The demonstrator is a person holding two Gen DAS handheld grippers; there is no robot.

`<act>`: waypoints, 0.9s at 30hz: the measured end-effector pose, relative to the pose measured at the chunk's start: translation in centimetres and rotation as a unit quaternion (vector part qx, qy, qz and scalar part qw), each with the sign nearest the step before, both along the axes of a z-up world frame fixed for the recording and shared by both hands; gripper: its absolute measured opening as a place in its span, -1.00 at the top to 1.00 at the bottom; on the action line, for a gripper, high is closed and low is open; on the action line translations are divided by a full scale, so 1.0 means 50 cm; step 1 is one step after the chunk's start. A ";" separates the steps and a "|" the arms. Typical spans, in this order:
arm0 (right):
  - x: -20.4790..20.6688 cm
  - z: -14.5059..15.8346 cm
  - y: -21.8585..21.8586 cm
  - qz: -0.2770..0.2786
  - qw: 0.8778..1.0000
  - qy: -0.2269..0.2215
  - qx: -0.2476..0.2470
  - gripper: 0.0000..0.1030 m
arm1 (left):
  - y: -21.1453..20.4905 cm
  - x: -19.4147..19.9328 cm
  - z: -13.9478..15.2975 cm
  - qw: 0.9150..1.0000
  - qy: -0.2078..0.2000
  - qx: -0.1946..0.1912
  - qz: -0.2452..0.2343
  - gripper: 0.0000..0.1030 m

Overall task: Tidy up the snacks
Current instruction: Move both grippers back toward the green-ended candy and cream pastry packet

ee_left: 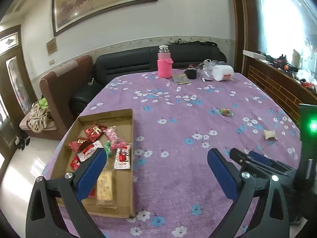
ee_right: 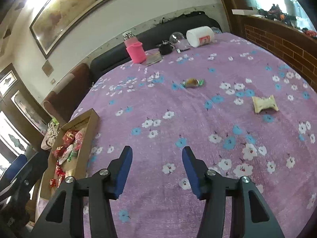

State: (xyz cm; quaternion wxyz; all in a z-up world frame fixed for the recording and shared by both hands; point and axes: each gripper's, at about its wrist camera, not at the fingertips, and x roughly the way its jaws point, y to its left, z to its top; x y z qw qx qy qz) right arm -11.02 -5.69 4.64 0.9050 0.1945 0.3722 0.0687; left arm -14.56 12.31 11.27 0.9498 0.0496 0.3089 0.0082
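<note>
Left gripper: my left gripper [ee_left: 157, 154] hung over the purple flowered tablecloth [ee_left: 178, 178] with its blue pads spread as wide as they go, nothing between them.
Right gripper: my right gripper [ee_right: 157, 152] stood partly spread above bare cloth, empty too; no snack touched its pads. In the left wrist view its black linkage [ee_left: 257, 162] sat just beside my left gripper's right finger.
Cardboard tray: the shallow cardboard tray [ee_left: 131, 130] lay at the table's left edge; my left finger [ee_left: 93, 170] overlapped its near part in the view.
Snacks in tray: red packets [ee_left: 95, 131], a pink packet [ee_left: 114, 137], a white-and-red packet [ee_left: 122, 157], a small green one [ee_left: 108, 148] and a tan flat pack [ee_left: 105, 186] lay loose inside it, some overlapping.
Snacks still out: a green-ended wrapped candy [ee_right: 192, 82] lay mid-table, well apart from the tray; a beige wrapped snack [ee_right: 264, 104] lay to its right, nearer the table's right side.
In the way: only open cloth lay between my grippers and those two snacks.
Far edge clutter: a pink bottle [ee_left: 164, 65] stood upright; beside it a flat dark booklet [ee_left: 180, 78], a small black object [ee_left: 191, 73], crumpled clear plastic [ee_left: 206, 65] and a white jar on its side [ee_left: 222, 72].
Beyond the table: a dark sofa [ee_left: 128, 63], a brown chair [ee_left: 59, 87] and a framed painting [ee_left: 99, 2] on the wall.
</note>
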 end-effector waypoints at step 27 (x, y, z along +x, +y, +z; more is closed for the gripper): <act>-0.027 -0.040 -0.371 -0.108 0.993 0.046 -0.008 -0.30 | -0.119 0.041 -0.080 0.983 0.103 -0.104 -0.115 -0.97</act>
